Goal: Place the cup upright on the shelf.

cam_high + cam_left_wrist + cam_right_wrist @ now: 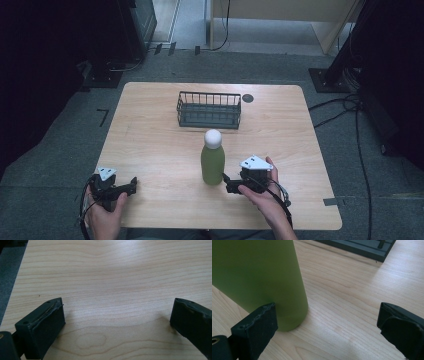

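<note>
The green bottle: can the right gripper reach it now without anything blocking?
Probably yes. The right gripper sits open just beside the green bottle, with bare table between them; the wire basket stands farther back.

L hand-held gripper [134,183] & R hand-held gripper [226,183]: jaws wide apart.

Matt green bottle [213,164], wood-grain table [280,130]

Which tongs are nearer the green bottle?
Right. The right tongs sit open at the green bottle's base; the left tongs rest near the table's front-left edge, well away.
</note>
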Demonstrator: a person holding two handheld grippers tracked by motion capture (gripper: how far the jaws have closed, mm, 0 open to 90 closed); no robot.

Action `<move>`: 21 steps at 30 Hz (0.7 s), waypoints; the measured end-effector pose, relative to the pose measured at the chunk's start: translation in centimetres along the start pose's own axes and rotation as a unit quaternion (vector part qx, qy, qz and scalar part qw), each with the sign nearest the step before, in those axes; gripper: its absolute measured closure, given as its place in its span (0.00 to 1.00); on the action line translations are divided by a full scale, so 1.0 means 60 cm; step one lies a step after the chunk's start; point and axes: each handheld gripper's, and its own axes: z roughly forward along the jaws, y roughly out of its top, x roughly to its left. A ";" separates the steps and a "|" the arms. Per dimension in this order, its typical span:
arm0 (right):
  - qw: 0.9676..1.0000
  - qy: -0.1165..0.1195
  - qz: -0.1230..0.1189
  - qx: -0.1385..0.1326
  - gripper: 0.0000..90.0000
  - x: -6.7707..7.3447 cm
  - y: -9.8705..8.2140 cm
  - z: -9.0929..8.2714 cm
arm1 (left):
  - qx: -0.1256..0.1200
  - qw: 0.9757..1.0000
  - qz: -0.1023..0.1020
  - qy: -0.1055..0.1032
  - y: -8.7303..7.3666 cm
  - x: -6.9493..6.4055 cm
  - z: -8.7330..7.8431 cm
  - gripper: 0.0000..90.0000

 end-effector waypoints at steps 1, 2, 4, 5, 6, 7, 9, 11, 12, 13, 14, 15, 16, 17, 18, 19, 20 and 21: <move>1.000 0.002 0.000 0.000 0.03 0.000 0.000 0.000 | 0.000 1.000 0.000 0.000 0.000 0.000 0.000 0.00; 1.000 0.004 0.000 0.001 0.03 -0.001 0.000 0.000 | 0.000 1.000 0.000 0.000 0.000 0.000 0.000 0.00; 1.000 0.008 0.003 0.001 0.04 -0.001 -0.001 -0.001 | 0.000 1.000 0.000 0.000 0.000 0.000 0.000 0.00; 1.000 0.010 0.007 0.000 0.04 0.000 -0.002 -0.002 | 0.000 1.000 0.000 0.000 0.000 0.000 0.000 0.00; 1.000 0.010 0.007 0.000 0.04 0.000 -0.002 -0.002 | 0.000 1.000 0.000 0.000 0.000 0.000 0.000 0.00; 1.000 0.014 0.007 -0.002 0.04 0.001 -0.001 -0.003 | 0.000 1.000 0.000 0.000 0.000 0.000 0.000 0.00; 1.000 0.014 0.006 -0.002 0.04 0.002 -0.001 -0.003 | 0.000 1.000 0.000 0.000 0.000 0.000 0.000 0.00; 1.000 0.023 0.006 -0.003 0.04 0.003 -0.001 -0.004 | 0.000 1.000 0.000 0.000 0.000 0.000 0.000 0.00; 1.000 0.026 0.005 -0.004 0.04 0.004 -0.001 -0.005 | 0.000 1.000 0.000 0.000 0.000 0.000 0.000 0.00; 1.000 0.028 0.005 -0.004 0.04 0.005 -0.001 -0.005 | 0.000 1.000 0.000 0.000 0.000 0.000 0.000 0.00; 0.999 0.032 0.003 -0.005 0.04 0.006 -0.001 -0.006 | 0.000 1.000 0.000 0.000 0.000 0.000 0.000 0.00; 0.999 0.036 0.004 -0.005 0.04 0.008 -0.001 -0.006 | 0.000 1.000 0.000 0.000 0.000 0.000 0.000 0.00; 0.999 0.036 0.004 -0.005 0.04 0.008 -0.001 -0.006 | 0.000 1.000 0.000 0.000 0.000 0.000 0.000 0.00; 0.999 0.043 0.004 -0.006 0.04 0.010 0.000 -0.006 | 0.000 1.000 0.000 0.000 0.000 0.000 0.000 0.00; 0.999 0.047 0.002 -0.007 0.04 0.012 0.001 -0.006 | 0.000 1.000 0.000 0.000 0.000 0.000 0.000 0.00; 0.999 0.047 0.002 -0.007 0.04 0.012 0.001 -0.006 | 0.000 1.000 0.000 0.000 0.000 0.000 0.000 0.00; 0.999 0.054 0.001 -0.008 0.04 0.015 0.002 -0.005 | 0.000 1.000 0.000 0.000 0.000 0.000 0.000 0.00; 0.998 0.056 0.001 -0.007 0.03 0.017 0.002 -0.004 | 0.000 1.000 0.000 0.000 0.000 0.000 0.000 0.00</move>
